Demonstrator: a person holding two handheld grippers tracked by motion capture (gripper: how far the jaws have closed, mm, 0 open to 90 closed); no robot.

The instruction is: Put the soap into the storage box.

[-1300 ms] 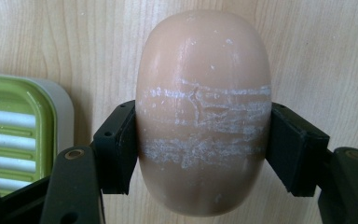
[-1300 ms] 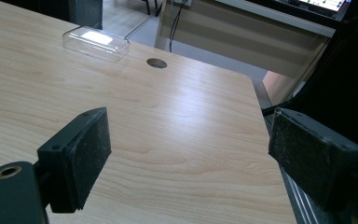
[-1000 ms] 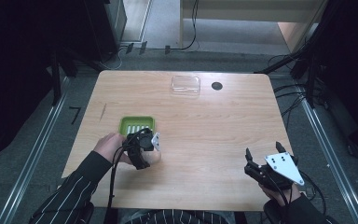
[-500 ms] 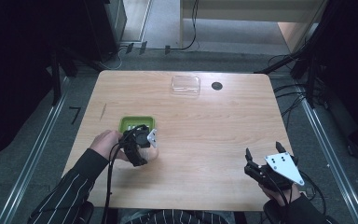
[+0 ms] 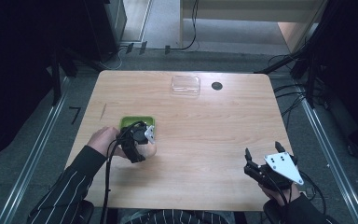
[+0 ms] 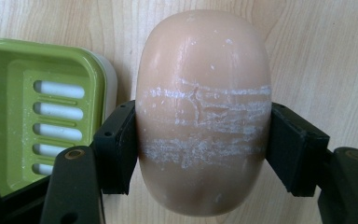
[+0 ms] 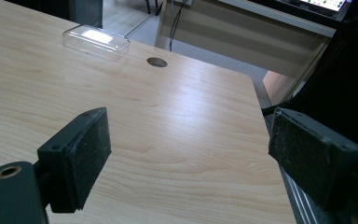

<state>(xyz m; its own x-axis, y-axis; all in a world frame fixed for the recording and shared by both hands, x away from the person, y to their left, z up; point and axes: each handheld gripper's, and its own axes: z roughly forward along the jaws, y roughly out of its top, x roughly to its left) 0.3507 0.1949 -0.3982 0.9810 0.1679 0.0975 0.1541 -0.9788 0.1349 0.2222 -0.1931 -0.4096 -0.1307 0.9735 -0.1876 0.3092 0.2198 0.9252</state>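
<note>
A pale pink bar of soap, streaked with white scuffs, is clamped across its middle by my left gripper, which is shut on it just above the wooden table. A green slotted soap dish lies right beside the soap, to its left in the left gripper view. From above, the left gripper overlaps the near edge of the soap dish, and a bit of the soap peeks out. My right gripper rests open at the near right corner, its pads wide apart with nothing between them.
A clear plastic lid lies at the table's far middle, with a round cable hole to its right. The right gripper view looks toward the lid and the hole. The table's right edge runs close to the right gripper.
My left gripper, holding the soap, has edged slightly toward the green dish and covers more of its near edge. The right gripper has stayed still.
</note>
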